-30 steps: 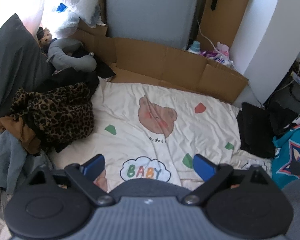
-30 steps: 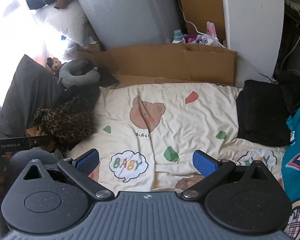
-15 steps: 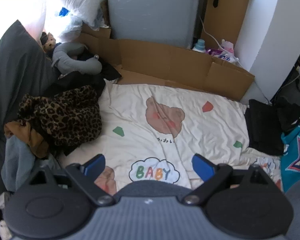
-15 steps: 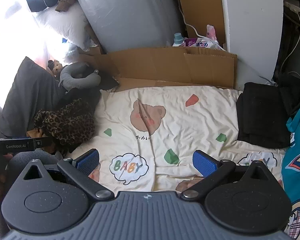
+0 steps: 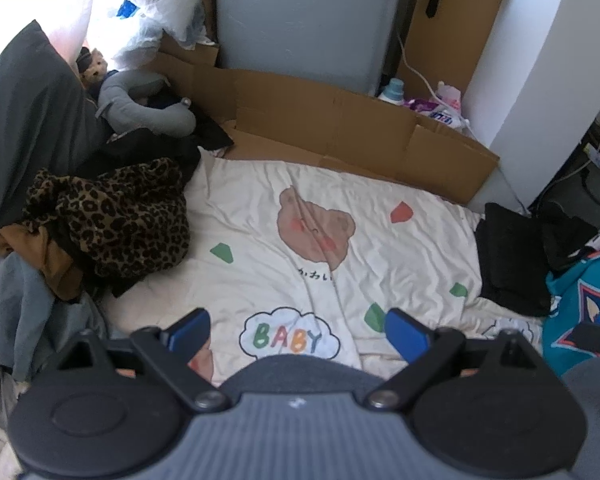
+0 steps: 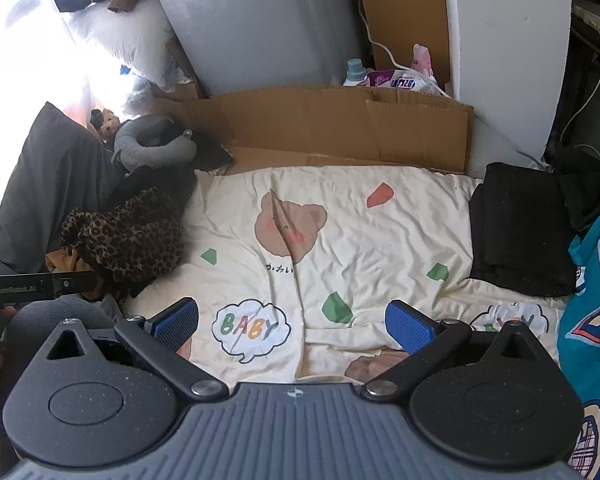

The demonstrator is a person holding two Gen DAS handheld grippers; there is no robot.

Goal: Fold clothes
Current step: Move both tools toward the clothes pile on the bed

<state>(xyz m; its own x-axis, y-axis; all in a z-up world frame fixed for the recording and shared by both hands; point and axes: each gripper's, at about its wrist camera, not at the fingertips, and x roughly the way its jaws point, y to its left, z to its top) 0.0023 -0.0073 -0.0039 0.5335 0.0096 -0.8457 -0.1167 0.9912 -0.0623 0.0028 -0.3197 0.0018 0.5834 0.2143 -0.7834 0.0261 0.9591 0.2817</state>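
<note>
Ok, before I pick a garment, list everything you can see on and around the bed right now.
blanket: 1, cream with bear and BABY prints, spread across the middle
leopard garment: 1, brown and black, heaped at the blanket's left edge
blue-grey garment: 1, under the heap, near left
black clothes: 1 folded stack, right edge of the blanket
teal garment: 1, teal with print, far right
neck pillow: 1, grey, back left
cardboard: brown, along the blanket's far edge
bottle: 1, blue cap, behind the cardboard
left gripper: open, empty, above the near blanket
right gripper: open, empty
</note>
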